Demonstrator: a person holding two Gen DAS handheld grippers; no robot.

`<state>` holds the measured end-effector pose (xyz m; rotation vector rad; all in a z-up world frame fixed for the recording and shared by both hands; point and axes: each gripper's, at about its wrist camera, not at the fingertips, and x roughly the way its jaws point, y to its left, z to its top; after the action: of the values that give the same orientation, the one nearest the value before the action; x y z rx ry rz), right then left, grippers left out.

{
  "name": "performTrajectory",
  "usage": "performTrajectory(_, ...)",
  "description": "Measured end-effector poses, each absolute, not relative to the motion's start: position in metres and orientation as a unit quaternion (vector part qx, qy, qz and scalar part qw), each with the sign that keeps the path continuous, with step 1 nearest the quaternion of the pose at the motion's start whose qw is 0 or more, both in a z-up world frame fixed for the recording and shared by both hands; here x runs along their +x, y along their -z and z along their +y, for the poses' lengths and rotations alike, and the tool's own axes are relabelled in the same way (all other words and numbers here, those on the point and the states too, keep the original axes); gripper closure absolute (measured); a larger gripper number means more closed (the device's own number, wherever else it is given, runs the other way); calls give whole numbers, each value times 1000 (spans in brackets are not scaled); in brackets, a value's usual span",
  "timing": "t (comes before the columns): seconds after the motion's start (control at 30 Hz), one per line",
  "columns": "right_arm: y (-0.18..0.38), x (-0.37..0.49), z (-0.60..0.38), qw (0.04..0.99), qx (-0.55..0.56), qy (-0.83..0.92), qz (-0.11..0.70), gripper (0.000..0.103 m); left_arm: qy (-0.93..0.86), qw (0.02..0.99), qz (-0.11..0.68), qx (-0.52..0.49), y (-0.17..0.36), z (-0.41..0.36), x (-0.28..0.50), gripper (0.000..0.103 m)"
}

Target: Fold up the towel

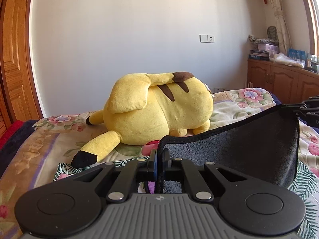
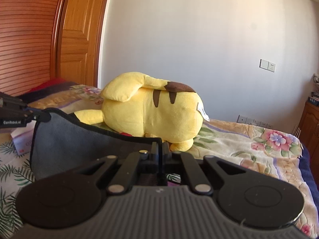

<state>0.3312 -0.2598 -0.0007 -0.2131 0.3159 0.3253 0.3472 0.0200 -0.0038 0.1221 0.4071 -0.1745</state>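
Observation:
A dark grey towel with a black hem hangs stretched between my two grippers above the bed. My left gripper is shut on one top corner of it. My right gripper is shut on the other top corner; the towel sags away to its left. The right gripper also shows at the right edge of the left wrist view, pinching the towel's corner. The left gripper shows at the left edge of the right wrist view. The towel's lower edge is hidden behind the gripper bodies.
A big yellow plush toy lies on the floral bedspread just beyond the towel. A white wall is behind it, a wooden door at left, a wooden cabinet with clutter at right. A small box lies on the bed.

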Motion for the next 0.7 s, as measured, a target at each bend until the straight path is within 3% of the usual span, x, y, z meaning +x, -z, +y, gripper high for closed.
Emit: performTrajectory(0.7,41,381,-259,970,-120,-132,164,100,58,975,208,60,34,16,403,103)
